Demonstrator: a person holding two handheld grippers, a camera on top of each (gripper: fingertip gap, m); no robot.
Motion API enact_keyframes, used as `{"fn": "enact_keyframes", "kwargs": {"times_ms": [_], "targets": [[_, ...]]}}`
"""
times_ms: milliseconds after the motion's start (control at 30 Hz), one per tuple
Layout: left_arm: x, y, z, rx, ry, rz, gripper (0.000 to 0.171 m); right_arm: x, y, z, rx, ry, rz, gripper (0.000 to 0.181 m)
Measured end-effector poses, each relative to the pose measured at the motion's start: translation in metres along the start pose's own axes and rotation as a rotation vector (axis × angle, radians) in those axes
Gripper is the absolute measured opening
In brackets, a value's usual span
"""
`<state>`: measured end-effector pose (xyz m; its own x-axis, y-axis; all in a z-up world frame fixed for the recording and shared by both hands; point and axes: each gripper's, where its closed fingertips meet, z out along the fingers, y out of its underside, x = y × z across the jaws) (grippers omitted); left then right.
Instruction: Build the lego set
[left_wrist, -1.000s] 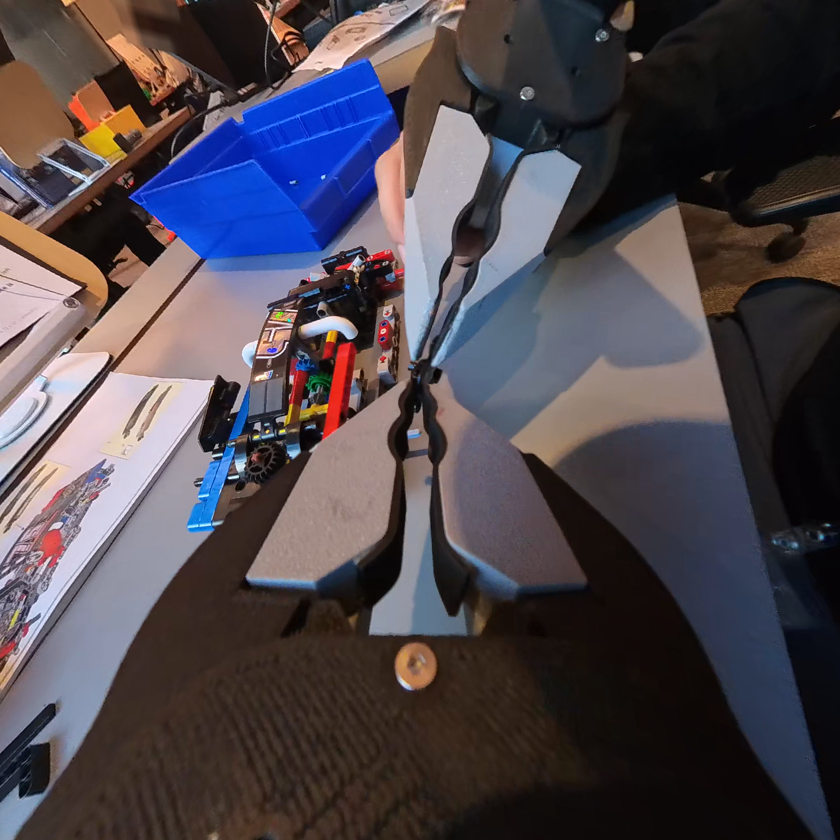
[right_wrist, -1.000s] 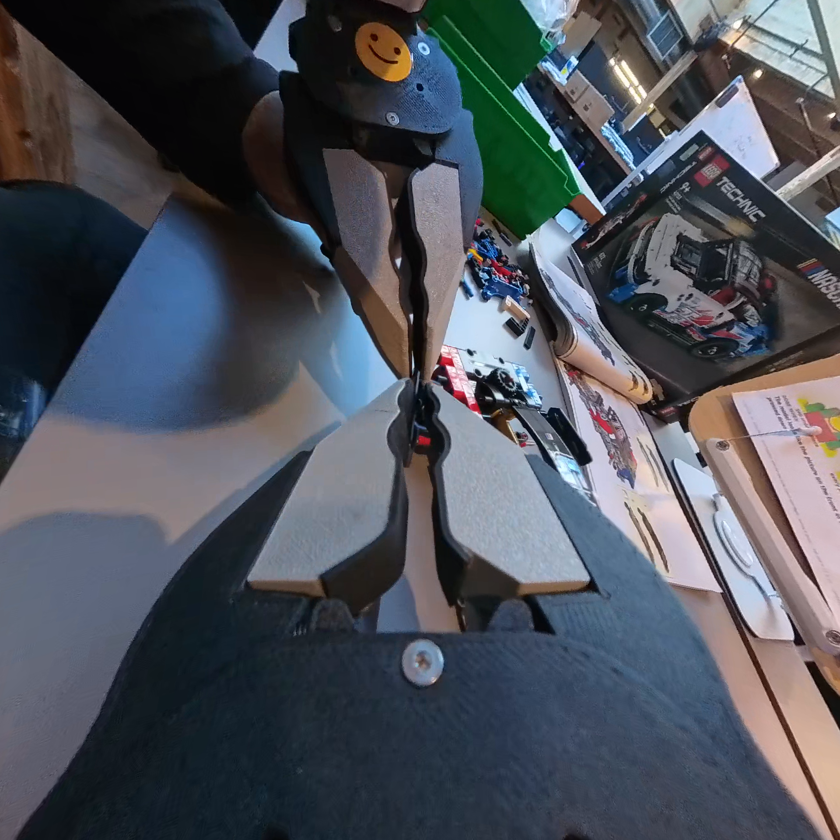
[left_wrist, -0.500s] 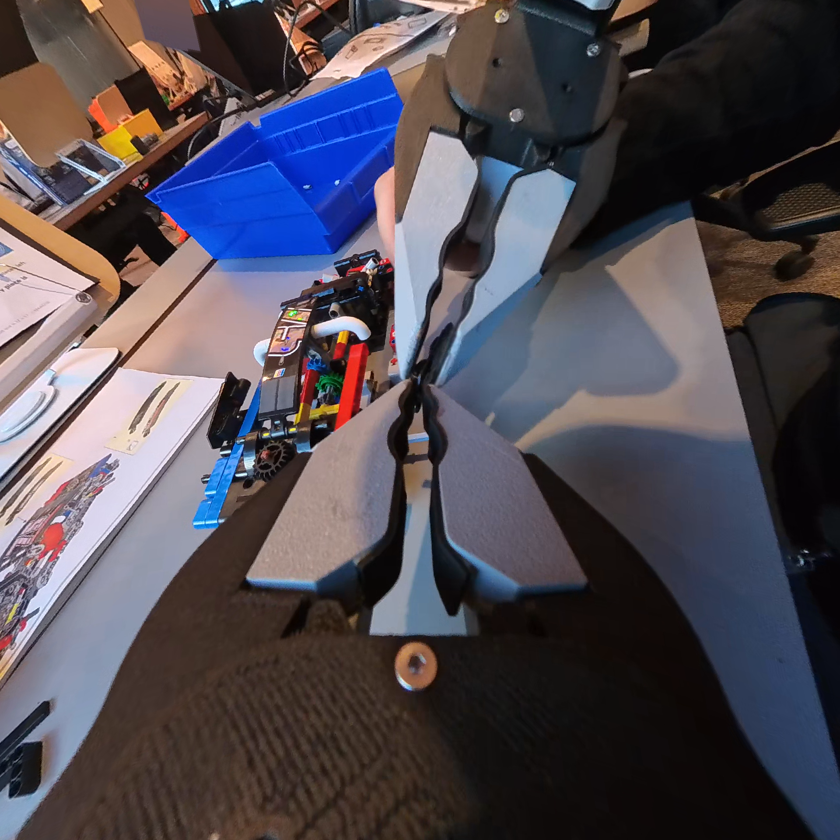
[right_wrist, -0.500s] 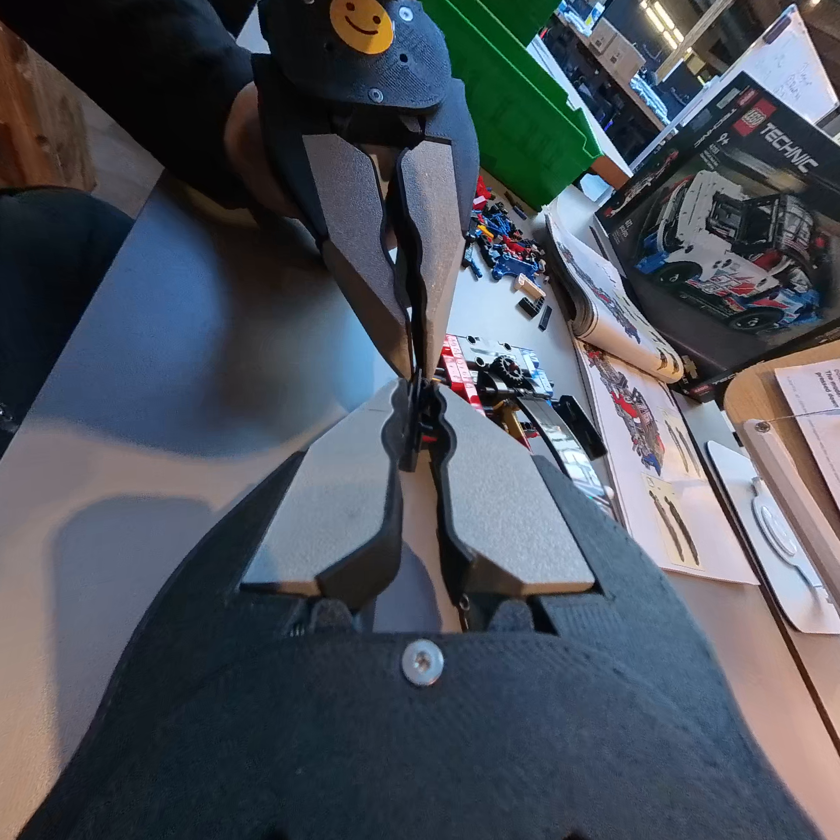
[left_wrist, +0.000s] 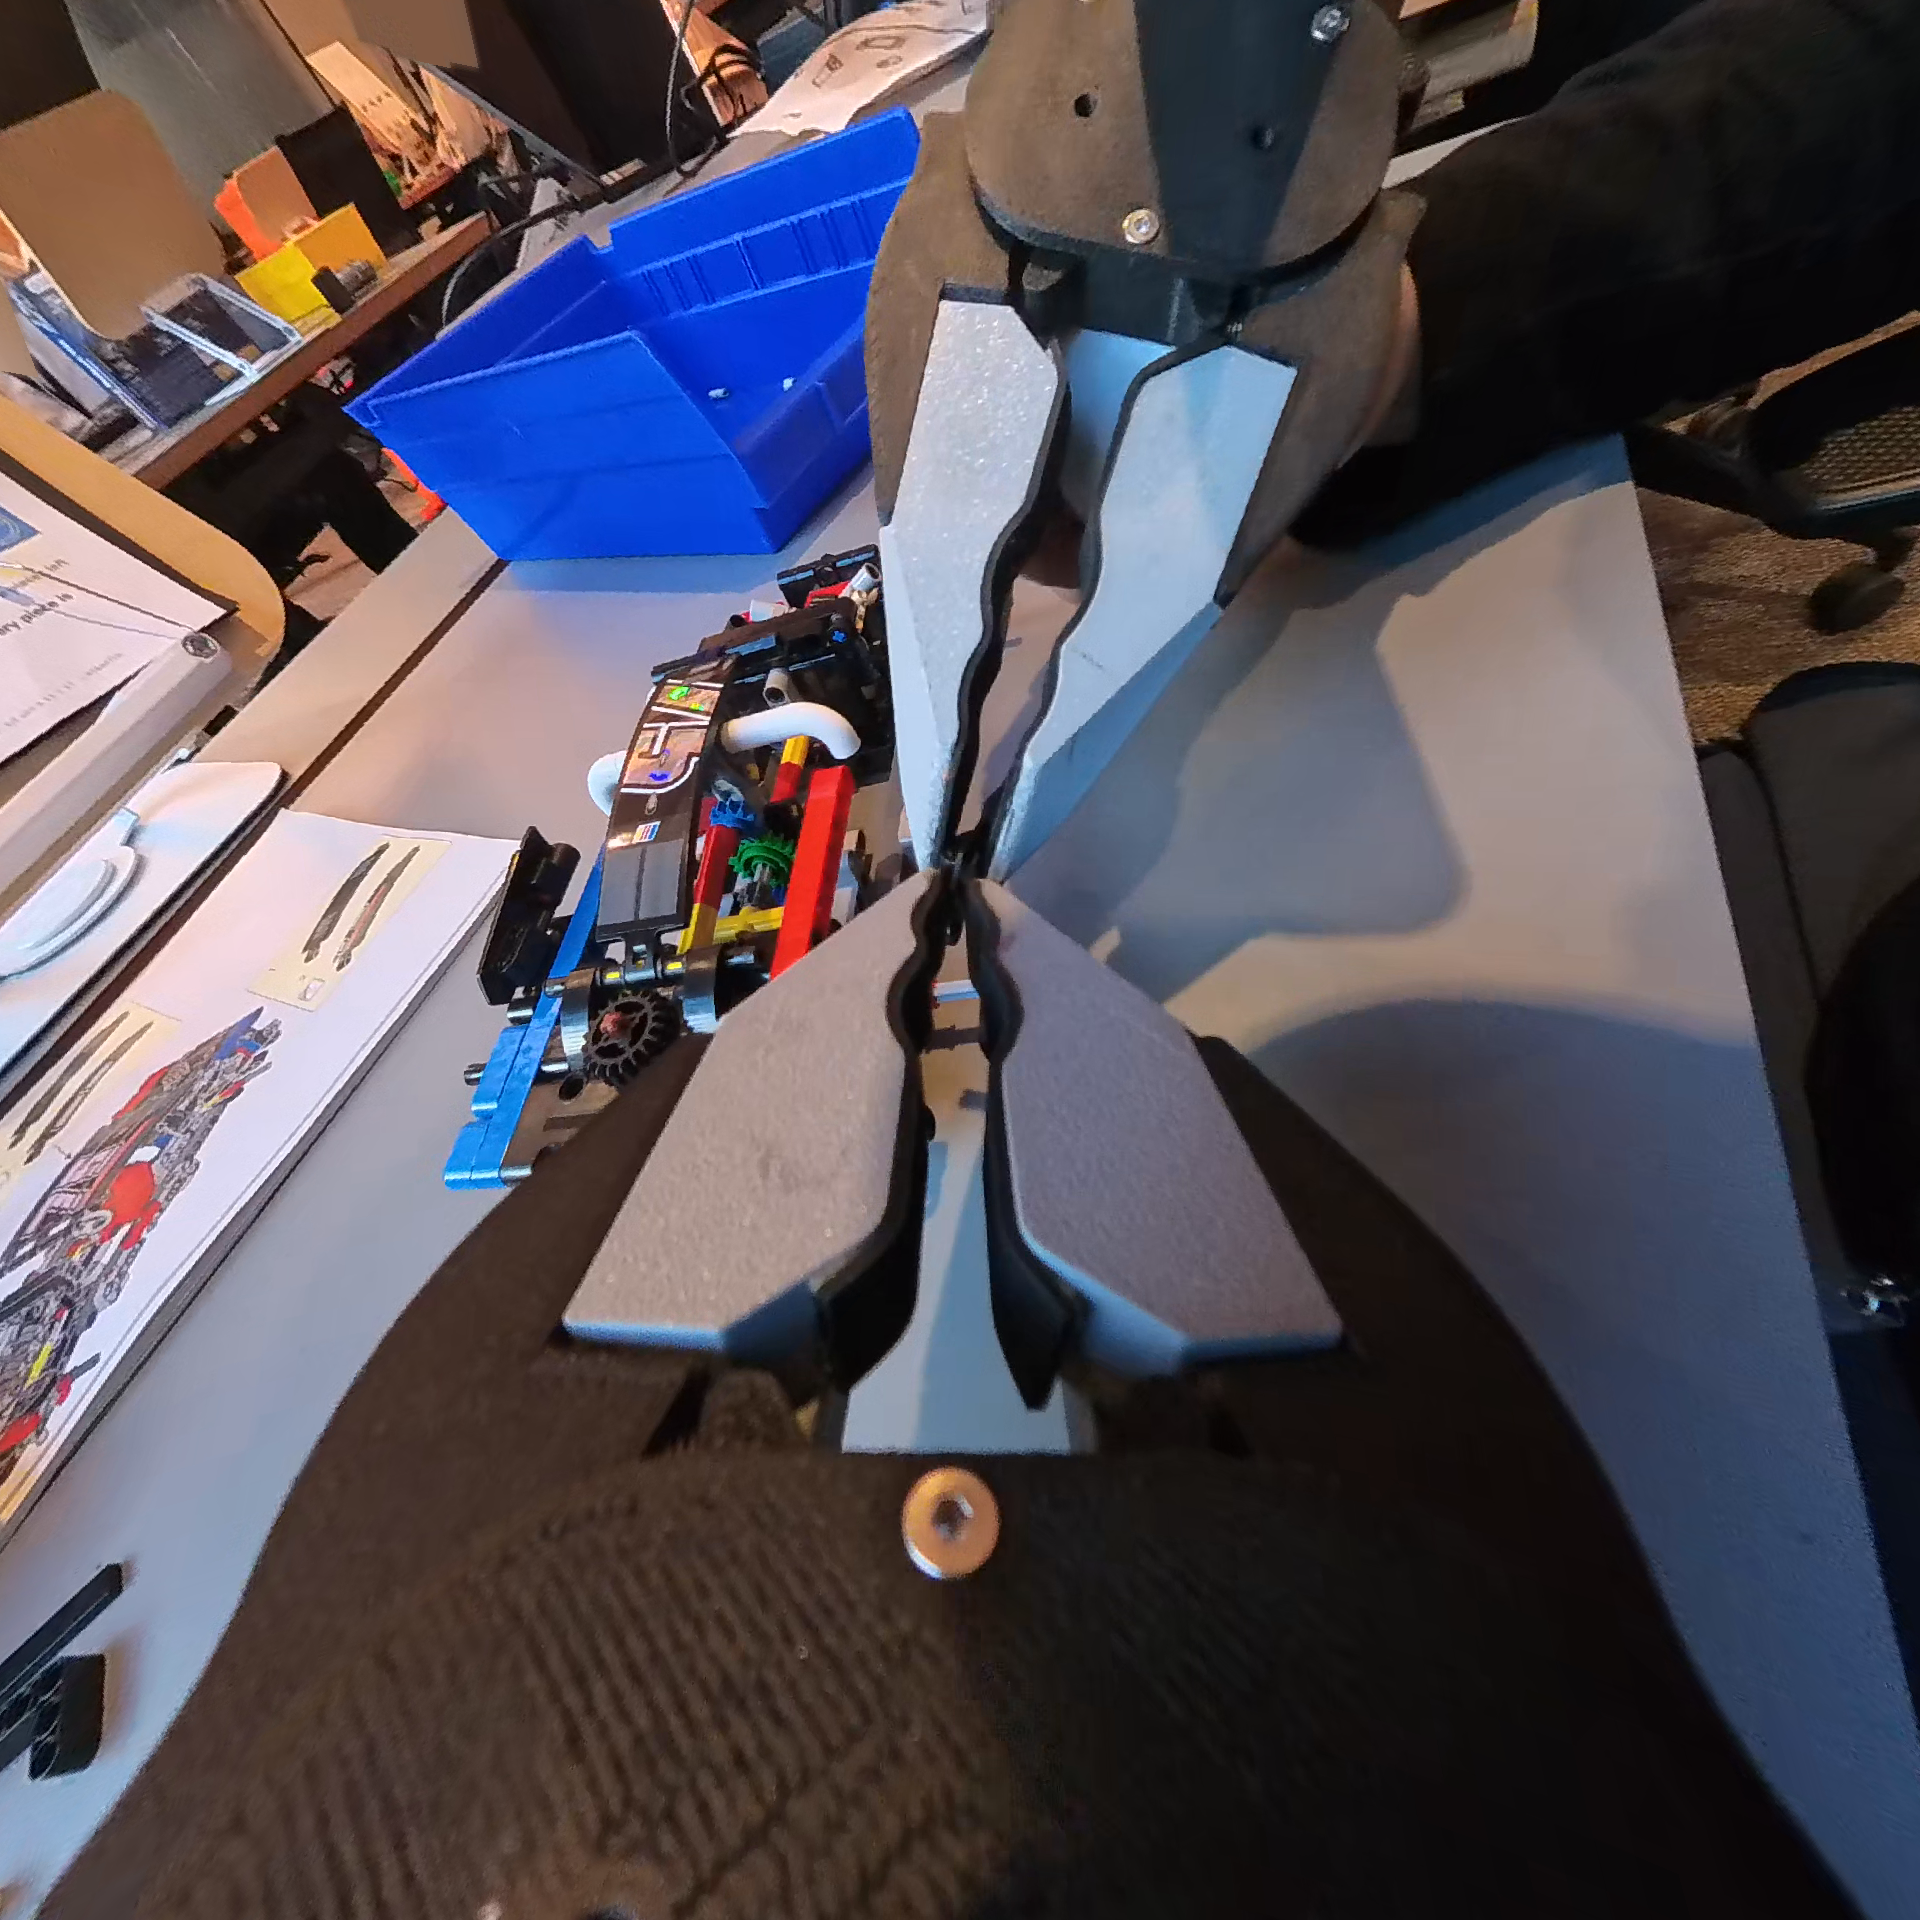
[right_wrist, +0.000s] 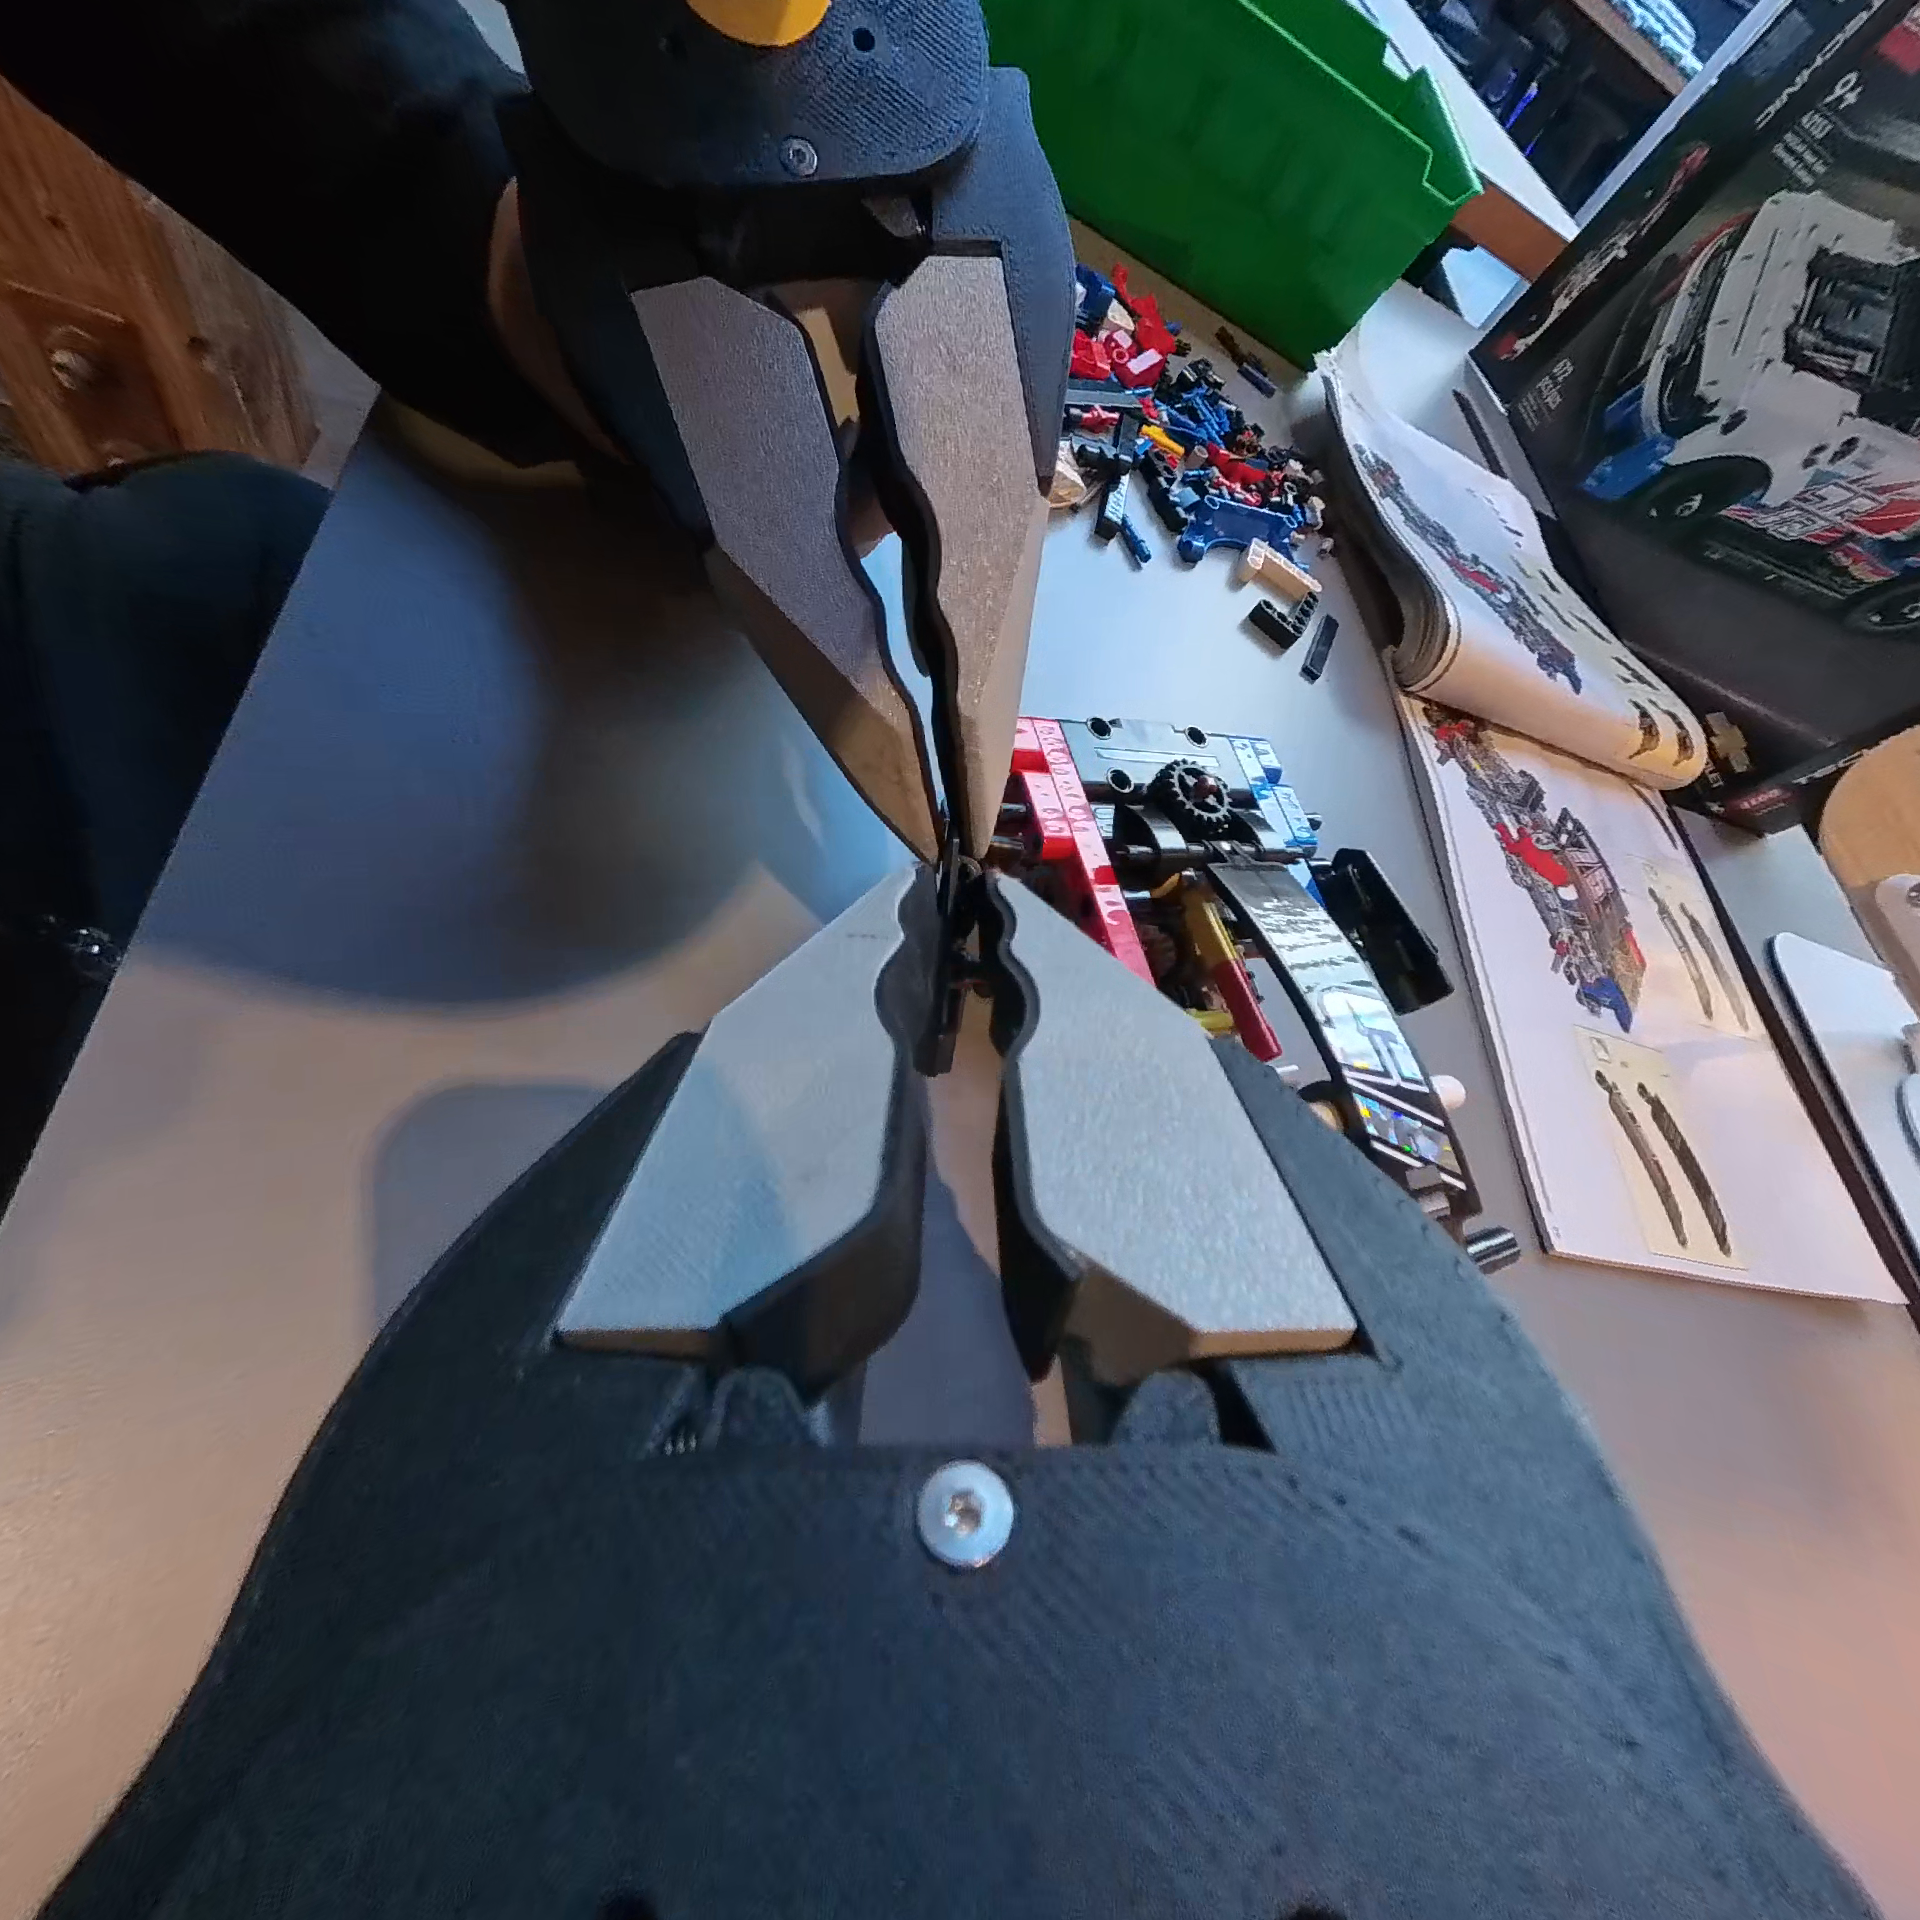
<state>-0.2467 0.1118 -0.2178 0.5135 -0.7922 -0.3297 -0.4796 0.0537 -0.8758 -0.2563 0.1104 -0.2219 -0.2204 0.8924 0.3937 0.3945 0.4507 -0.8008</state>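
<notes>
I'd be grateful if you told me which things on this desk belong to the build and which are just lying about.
In use:
- left gripper and right gripper, tips meeting on a small black piece
- half-built car chassis
- open instruction booklet
- loose parts pile
- set's box

Lying about:
- blue bin
- green bin

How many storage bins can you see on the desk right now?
2. A blue bin stands beyond the partly built lego car in the left wrist view; a green bin sits behind the loose parts pile. Others may be hidden.
</notes>
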Motion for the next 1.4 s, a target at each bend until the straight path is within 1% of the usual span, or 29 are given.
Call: {"fn": "enact_keyframes", "kwargs": {"times_ms": [133,200,267,333,433,500,567,633,700,800,867,1000,1067,1167,1300,1367,1400], "targets": [[-0.001,0.003,-0.004,-0.015,0.004,-0.041,0.000,0.002,0.005,0.000,-0.042,0.005,-0.014,0.004],[-0.003,0.007,-0.011,-0.028,0.027,-0.096,0.006,0.003,0.011,-0.002,-0.087,0.004,-0.023,0.004],[-0.014,0.011,-0.022,-0.047,0.021,-0.161,0.019,0.005,0.013,-0.006,-0.110,-0.005,-0.029,0.004],[-0.032,0.012,-0.034,-0.055,0.012,-0.227,0.041,0.007,0.012,-0.008,-0.121,-0.013,-0.021,0.004],[-0.062,0.020,-0.044,-0.072,0.009,-0.350,0.074,0.007,0.007,-0.006,-0.093,-0.052,0.034,0.004],[-0.071,0.024,-0.043,-0.062,0.070,-0.413,0.076,0.009,0.003,-0.003,-0.070,-0.069,0.082,0.004],[-0.078,0.030,-0.038,-0.062,0.108,-0.460,0.083,0.010,-0.002,-0.002,-0.051,-0.086,0.116,0.004],[-0.077,0.038,-0.031,-0.097,0.171,-0.500,0.093,0.014,-0.007,-0.003,-0.037,-0.083,0.131,0.004],[-0.072,0.039,-0.025,-0.108,0.234,-0.507,0.098,0.018,-0.008,-0.006,-0.045,-0.070,0.133,0.003],[-0.068,0.043,-0.017,-0.150,0.256,-0.470,0.110,0.023,-0.006,-0.012,-0.061,-0.047,0.123,0.003],[-0.066,0.045,-0.013,-0.167,0.261,-0.443,0.112,0.025,-0.005,-0.015,-0.058,-0.040,0.119,0.003],[-0.060,0.049,-0.006,-0.188,0.307,-0.429,0.110,0.022,0.000,-0.015,-0.100,-0.050,0.085,0.003],[-0.059,0.050,-0.004,-0.185,0.325,-0.436,0.109,0.019,0.003,-0.013,-0.138,-0.061,0.047,0.004],[-0.062,0.050,-0.004,-0.184,0.347,-0.431,0.104,0.014,0.006,-0.009,-0.193,-0.099,0.002,0.003],[-0.066,0.052,-0.001,-0.179,0.358,-0.392,0.100,0.015,0.014,-0.004,-0.293,-0.125,-0.042,0.003],[-0.072,0.055,0.003,-0.192,0.335,-0.352,0.111,0.016,0.018,-0.001,-0.331,-0.136,-0.062,0.004],[-0.075,0.053,0.004,-0.190,0.338,-0.338,0.111,0.016,0.018,0.000,-0.335,-0.138,-0.071,0.004]]}}
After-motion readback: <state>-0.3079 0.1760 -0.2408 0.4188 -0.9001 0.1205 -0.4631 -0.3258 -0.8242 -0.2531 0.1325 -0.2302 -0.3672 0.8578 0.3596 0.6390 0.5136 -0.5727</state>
